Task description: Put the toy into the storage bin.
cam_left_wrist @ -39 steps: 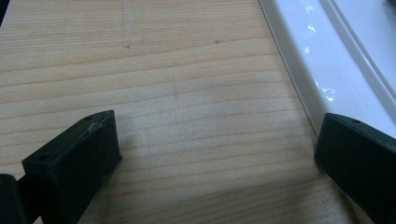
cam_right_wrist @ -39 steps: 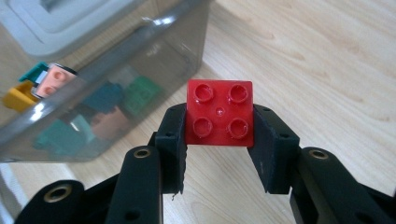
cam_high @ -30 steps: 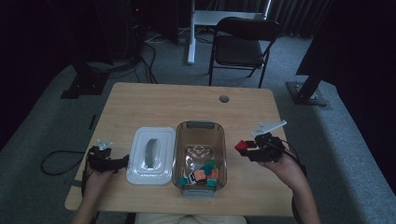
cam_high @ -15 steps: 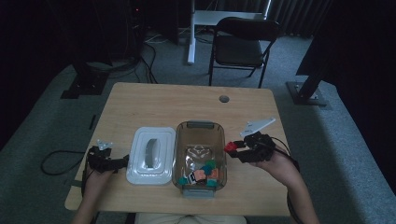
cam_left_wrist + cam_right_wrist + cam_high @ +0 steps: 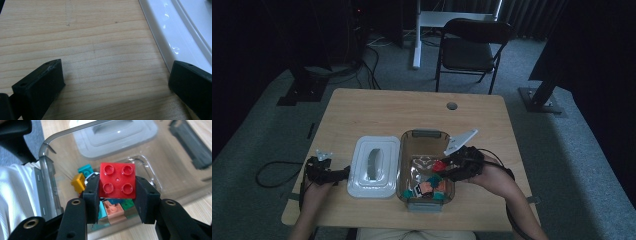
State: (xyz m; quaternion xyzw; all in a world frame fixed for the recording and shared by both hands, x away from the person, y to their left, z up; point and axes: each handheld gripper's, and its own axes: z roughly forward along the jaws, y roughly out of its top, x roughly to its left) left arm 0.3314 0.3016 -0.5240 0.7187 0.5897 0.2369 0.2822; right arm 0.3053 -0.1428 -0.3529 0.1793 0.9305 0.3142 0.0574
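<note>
Red plastic, four studs up: that is the square building brick (image 5: 117,180) I have clamped in the right hand-held gripper (image 5: 117,195), one black jaw pressed flat against each side of it. From the right gripper view I see it hanging above the open clear plastic container (image 5: 48,147), over the loose bricks on the container's floor: a teal one (image 5: 86,170) and a yellow one (image 5: 78,182) beyond the red brick, a salmon-pink one (image 5: 113,210) and a green one (image 5: 128,203) under it. In the high view the red brick (image 5: 440,164) sits just inside the container's right rim (image 5: 426,134), with my right hand-held gripper (image 5: 447,164) reaching in from that side and its grey three-cornered plate (image 5: 460,140) poking up over the container's far right corner.

The white lid (image 5: 374,166) lies flat on the bench (image 5: 412,112), touching or almost touching the container's left wall; I cannot tell which. In the right gripper view the same lid (image 5: 117,137) shows through and beyond the container's far wall.

My left hand-held gripper (image 5: 339,172) rests on the bench just left of the lid, well apart from the container. In the left gripper view its jaws (image 5: 112,85) stand wide apart with nothing between them but bare wood grain (image 5: 87,37), and the lid's glossy white edge (image 5: 162,37) runs past the right-hand jaw.

A round grey grommet (image 5: 452,106) sits in the bench beyond the container, and a dark folding chair (image 5: 472,50) stands on the floor farther back.
</note>
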